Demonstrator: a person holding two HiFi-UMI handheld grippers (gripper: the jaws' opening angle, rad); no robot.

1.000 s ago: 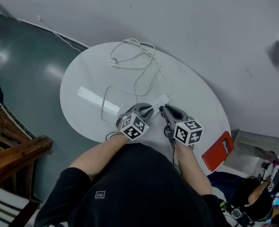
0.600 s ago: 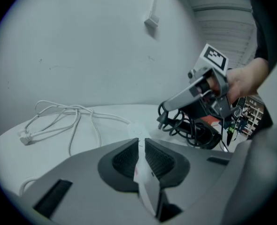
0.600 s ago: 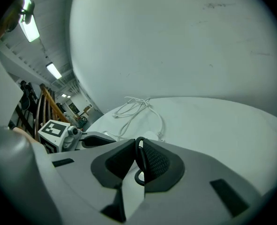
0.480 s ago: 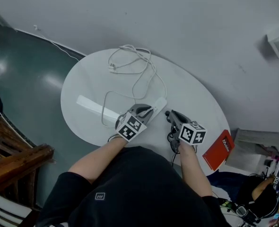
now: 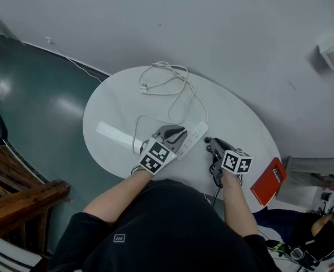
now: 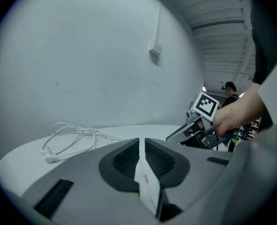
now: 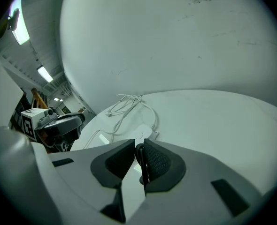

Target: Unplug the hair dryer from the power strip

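Nearest, a thin black plug is pinched between the ribbed dark pads of the right gripper, just clear of the slim white power strip. The strip's end is clamped by the left gripper over the round white table. Farther off, a white cord is loosely coiled.

The power strip is partly hidden under the left tool — its sockets too small to make out. The black plug is mostly buried between the pads of the right tool — its cord cannot be traced.
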